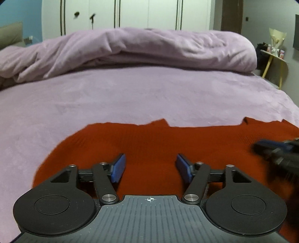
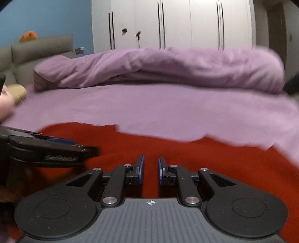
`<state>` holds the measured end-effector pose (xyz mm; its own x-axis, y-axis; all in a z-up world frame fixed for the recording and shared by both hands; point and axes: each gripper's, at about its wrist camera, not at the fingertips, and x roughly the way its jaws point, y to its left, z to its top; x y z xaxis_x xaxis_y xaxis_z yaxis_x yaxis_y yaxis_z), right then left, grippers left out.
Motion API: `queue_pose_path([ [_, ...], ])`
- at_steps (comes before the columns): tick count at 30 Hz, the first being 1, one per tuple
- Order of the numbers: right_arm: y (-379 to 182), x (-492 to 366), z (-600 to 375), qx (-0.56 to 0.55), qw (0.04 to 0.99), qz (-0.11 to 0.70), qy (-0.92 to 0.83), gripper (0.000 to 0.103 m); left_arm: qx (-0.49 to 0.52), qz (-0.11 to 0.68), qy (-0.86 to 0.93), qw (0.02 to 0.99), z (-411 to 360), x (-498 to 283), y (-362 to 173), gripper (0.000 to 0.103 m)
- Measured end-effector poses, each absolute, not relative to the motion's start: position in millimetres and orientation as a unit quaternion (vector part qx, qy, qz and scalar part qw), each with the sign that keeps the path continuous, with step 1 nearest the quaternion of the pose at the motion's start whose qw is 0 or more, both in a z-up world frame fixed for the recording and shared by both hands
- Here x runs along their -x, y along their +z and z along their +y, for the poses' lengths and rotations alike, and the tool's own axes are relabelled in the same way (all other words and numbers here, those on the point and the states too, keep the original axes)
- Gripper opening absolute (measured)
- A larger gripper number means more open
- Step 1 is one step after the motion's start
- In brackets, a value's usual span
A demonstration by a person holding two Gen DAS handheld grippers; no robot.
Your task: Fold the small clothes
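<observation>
A red knitted garment [image 1: 149,138] lies spread flat on the lilac bed sheet [image 1: 130,93], its far edge uneven. My left gripper [image 1: 150,158] hovers low over the garment's near part with its blue pads wide apart and nothing pinched between them. My right gripper [image 1: 271,147] shows blurred at the right edge of that view, over the same cloth. In the right wrist view the right gripper [image 2: 150,160] stands over the red garment [image 2: 186,155] with a narrow gap between its pads, only cloth showing beneath. The left gripper [image 2: 74,145] reaches in from the left.
A bunched lilac duvet [image 1: 149,46] lies across the far side of the bed. White wardrobe doors [image 1: 149,13] stand behind it. A small yellow-legged side table [image 1: 274,56] stands at the right, and a grey headboard [image 2: 37,48] at the left. A hand [image 2: 5,104] shows at the left edge.
</observation>
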<state>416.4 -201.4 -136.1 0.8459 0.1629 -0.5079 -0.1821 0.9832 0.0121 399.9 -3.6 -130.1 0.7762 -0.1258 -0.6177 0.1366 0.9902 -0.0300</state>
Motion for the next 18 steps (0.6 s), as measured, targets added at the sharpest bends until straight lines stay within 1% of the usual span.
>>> queue_pose_path([
  [2, -143, -423, -233, 0.026, 0.961, 0.273, 0.035, 0.013, 0.013, 0.330, -0.071, 0.941, 7, -402, -132, 0.069],
  [3, -146, -425, -255, 0.011, 0.962, 0.274, 0.009, 0.012, 0.019, 0.329, -0.070, 0.942, 10, -403, -133, 0.069],
  [4, -146, -426, -282, -0.024, 0.961, 0.277, -0.015, 0.004, 0.020, 0.329, -0.071, 0.941, 9, -405, -134, 0.069],
  [5, -145, -425, -308, -0.075, 0.958, 0.274, -0.035, 0.000, 0.019, 0.328, -0.073, 0.942, 10, -408, -134, 0.069],
  [6, -143, -423, -329, -0.111, 0.956, 0.267, -0.051, 0.000, 0.017, 0.326, -0.073, 0.942, 9, -407, -135, 0.069],
  [8, -143, -420, -351, -0.132, 0.950, 0.260, -0.111, 0.000, 0.010, 0.327, -0.070, 0.942, 6, -409, -133, 0.069],
  [10, -146, -416, -361, -0.167, 0.944, 0.260, -0.113, 0.000, 0.007, 0.331, -0.065, 0.941, 4, -408, -131, 0.069],
  [12, -141, -414, -353, -0.144, 0.947, 0.265, -0.112, 0.001, 0.002, 0.336, -0.059, 0.940, 3, -406, -128, 0.069],
  [13, -136, -411, -344, -0.123, 0.952, 0.264, -0.098, 0.003, 0.001, 0.337, -0.057, 0.940, 3, -404, -126, 0.070],
  [16, -125, -387, -320, -0.067, 0.967, 0.243, -0.042, 0.003, 0.000, 0.335, -0.054, 0.941, 6, -396, -121, 0.074],
  [18, -125, -374, -307, -0.043, 0.968, 0.246, -0.004, 0.003, -0.002, 0.337, -0.054, 0.940, 9, -390, -120, 0.074],
])
